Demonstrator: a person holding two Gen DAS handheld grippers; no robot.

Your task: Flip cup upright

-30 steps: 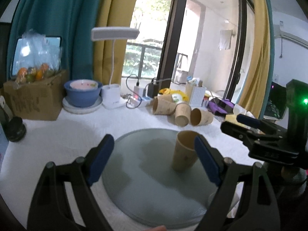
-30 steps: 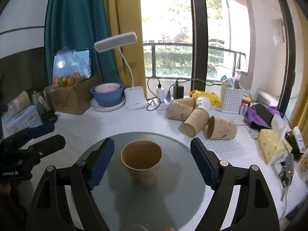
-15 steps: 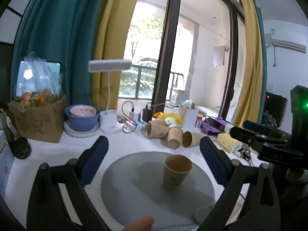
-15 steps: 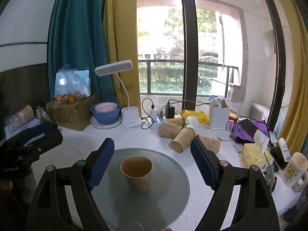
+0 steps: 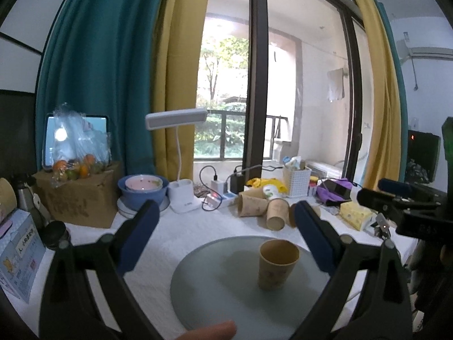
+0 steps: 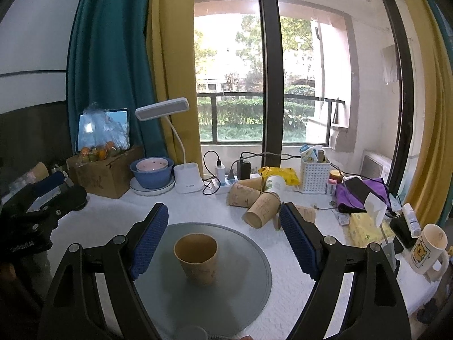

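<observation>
Chinese characters, too small to read for certain, are printed on a pale blue box (image 5: 17, 252) at nine o'clock. Faint lettering on the black gripper (image 6: 31, 223) at nine o'clock stays illegible.

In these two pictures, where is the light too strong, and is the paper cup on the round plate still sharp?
Left wrist view: the window is overexposed, the frame edges bend, and the paper cup looks slightly soft. Right wrist view: the sky through the window is blown out, while the cup on the round plate is sharp, with a soft shadow.
</observation>
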